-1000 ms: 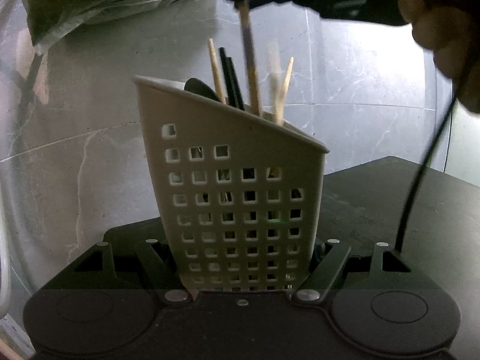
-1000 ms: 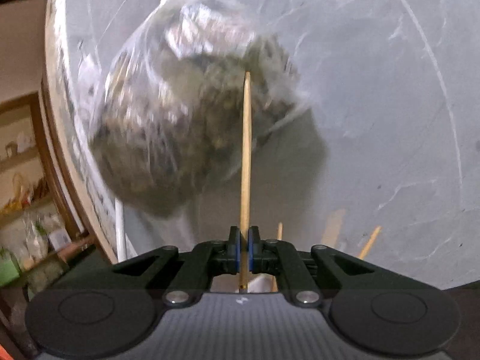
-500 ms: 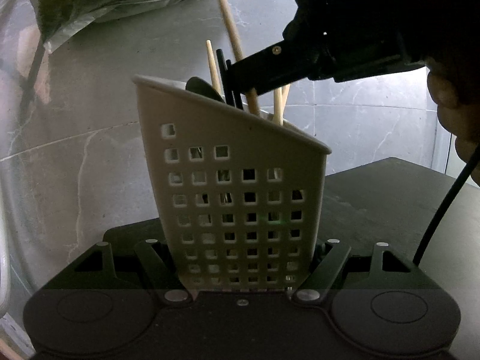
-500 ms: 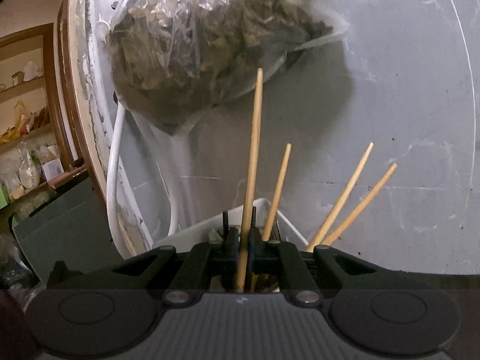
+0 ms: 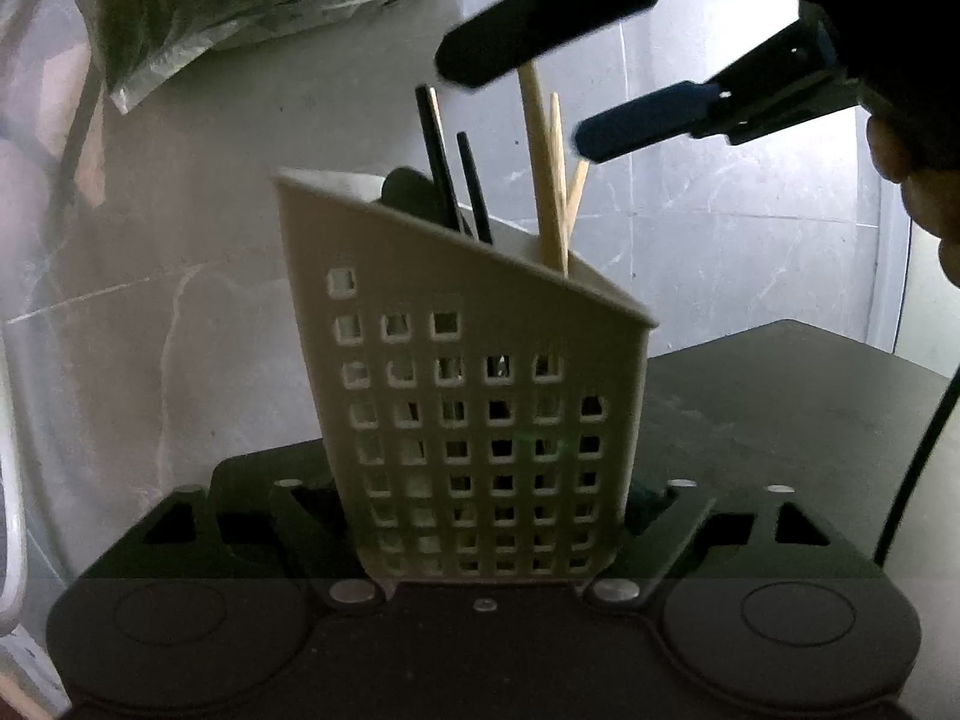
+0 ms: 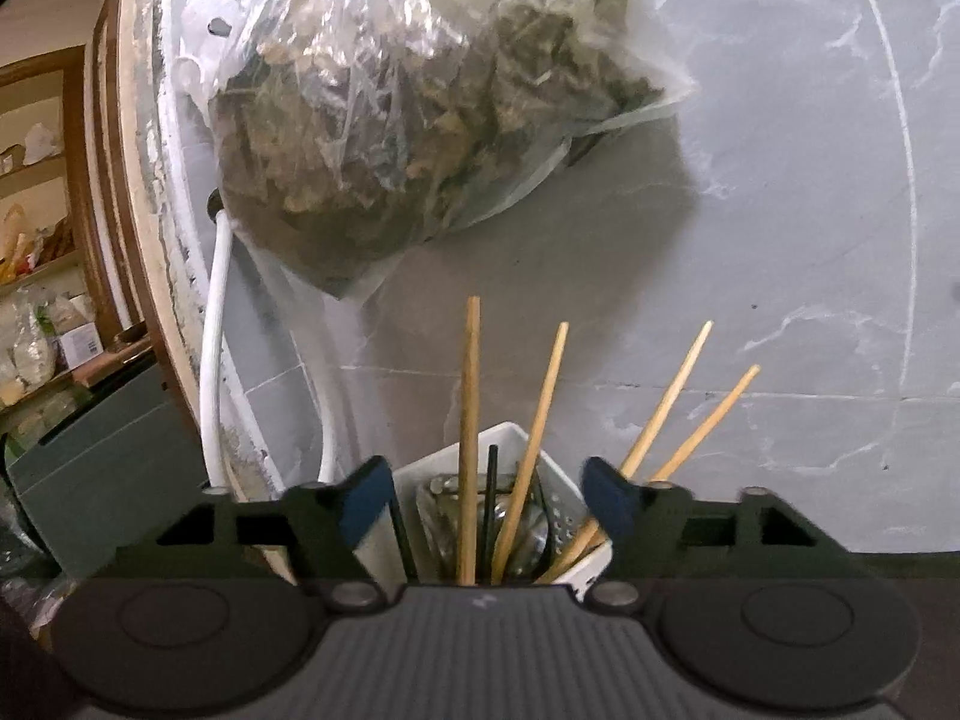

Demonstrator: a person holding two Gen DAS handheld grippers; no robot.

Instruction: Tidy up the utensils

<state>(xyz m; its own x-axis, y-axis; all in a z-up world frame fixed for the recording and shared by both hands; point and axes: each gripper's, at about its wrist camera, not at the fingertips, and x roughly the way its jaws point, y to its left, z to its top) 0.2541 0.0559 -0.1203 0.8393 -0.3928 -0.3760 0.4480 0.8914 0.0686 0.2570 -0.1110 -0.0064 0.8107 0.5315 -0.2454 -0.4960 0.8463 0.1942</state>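
Observation:
A white perforated utensil holder stands on the dark counter between the fingers of my left gripper. Its jaws are opening, and a thin gap shows at the right pad. In the holder stand black chopsticks and several wooden ones. My right gripper hovers over the holder's rim, its jaws opening wide. One wooden chopstick stands free between them inside the holder, touching neither blue pad. The left wrist view shows the right gripper spread around that chopstick.
A clear bag of dried greens hangs on the grey marble wall above the holder. A white hose runs down at the left. The dark counter extends right. A hand and a cable are at the right.
My right gripper lowered the wooden chopstick into the holder, then spread its jaws and let it go. My left gripper's jaws widened slightly around the holder.

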